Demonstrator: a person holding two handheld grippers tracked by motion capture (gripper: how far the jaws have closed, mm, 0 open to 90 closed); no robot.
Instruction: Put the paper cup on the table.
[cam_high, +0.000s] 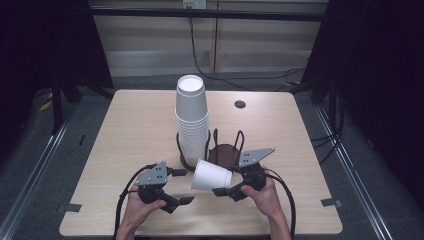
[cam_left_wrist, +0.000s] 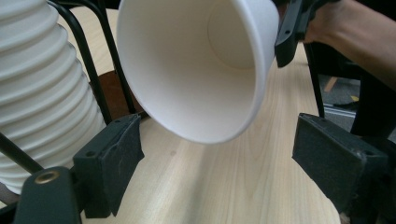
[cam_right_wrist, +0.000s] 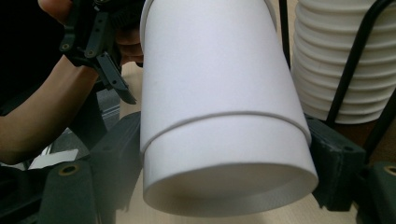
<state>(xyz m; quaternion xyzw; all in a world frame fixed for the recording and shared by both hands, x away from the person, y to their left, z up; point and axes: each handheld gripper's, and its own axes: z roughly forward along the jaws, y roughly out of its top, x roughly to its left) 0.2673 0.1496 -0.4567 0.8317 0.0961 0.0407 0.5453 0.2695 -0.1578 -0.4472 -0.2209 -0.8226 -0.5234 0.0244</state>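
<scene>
Gripping a white paper cup (cam_high: 211, 175), the right gripper (cam_high: 225, 186) is sitting in the lower middle of the high view, and its jaws are pressing on the narrow bottom end of the cup while the wide mouth is pointing to the left of the frame. At the lower left, the left gripper (cam_high: 184, 186) is resting in the person's left hand (cam_high: 136, 206) just beside that mouth, with its jaws standing apart and holding nothing. Behind both, in the centre of the frame, a tall stack of cups (cam_high: 191, 120) is standing in a black wire holder (cam_high: 226, 145) on the wooden table (cam_high: 135, 125). In the left gripper view, the two black jaws are rising from the lower corners with a wide gap, and the cup (cam_left_wrist: 196, 70) is hanging above this gap in the upper middle, its open mouth facing the camera; the pads are not touching it. The ribbed stack (cam_left_wrist: 44, 88) is filling the left edge of the frame. In the right gripper view, the cup (cam_right_wrist: 219, 112) is lying between the two jaws in the centre, its base toward the camera, and both pads are pressing on its sides. The left gripper (cam_right_wrist: 100, 51) is showing in the upper left, and the stack (cam_right_wrist: 343, 56) in the upper right.
</scene>
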